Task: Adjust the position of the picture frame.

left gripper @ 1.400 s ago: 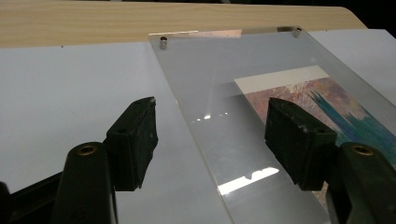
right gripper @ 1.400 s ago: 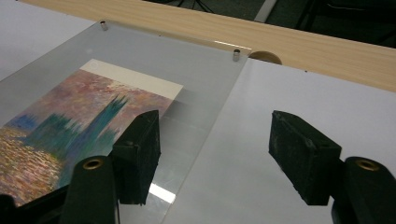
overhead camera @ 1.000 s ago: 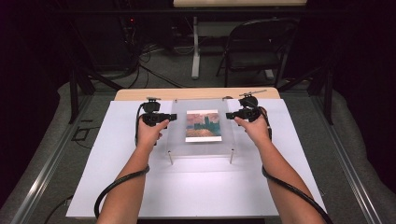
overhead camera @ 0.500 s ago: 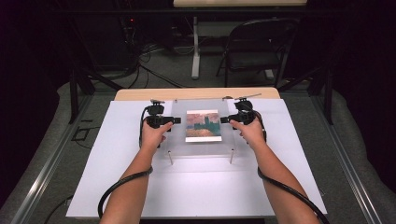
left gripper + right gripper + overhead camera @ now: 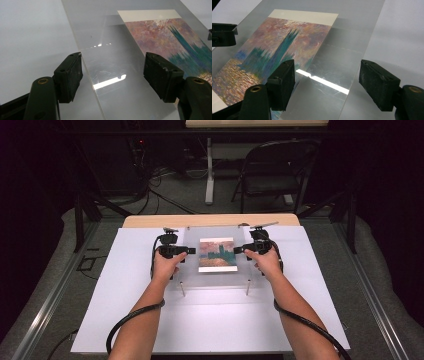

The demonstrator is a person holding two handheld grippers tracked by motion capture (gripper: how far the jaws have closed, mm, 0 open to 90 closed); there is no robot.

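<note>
clear acrylic sheet (image 5: pixel 217 257) with painted print (image 5: pixel 218 254) mid-table, left gripper (image 5: pixel 190 251) at its 9 o'clock edge, right gripper (image 5: pixel 236 250) at 3 o'clock, both jaws spread astride the edges, white table (image 5: pixel 110 290)

Picture (image 5: pixel 218 254) under clear sheet (image 5: pixel 216 277) on table (image 5: pixel 110 310), chair (image 5: pixel 272 175) behind.

I see a clear, glossy acrylic sheet (image 5: pixel 110 62), faintly scuffed. Under it, a matt painted print (image 5: pixel 274 50). White matt table cover (image 5: pixel 125 270).

Clear panel (image 5: pixel 215 270) on posts (image 5: pixel 182 288) blocks mid-table; white board (image 5: pixel 110 305) around lies open.
</note>
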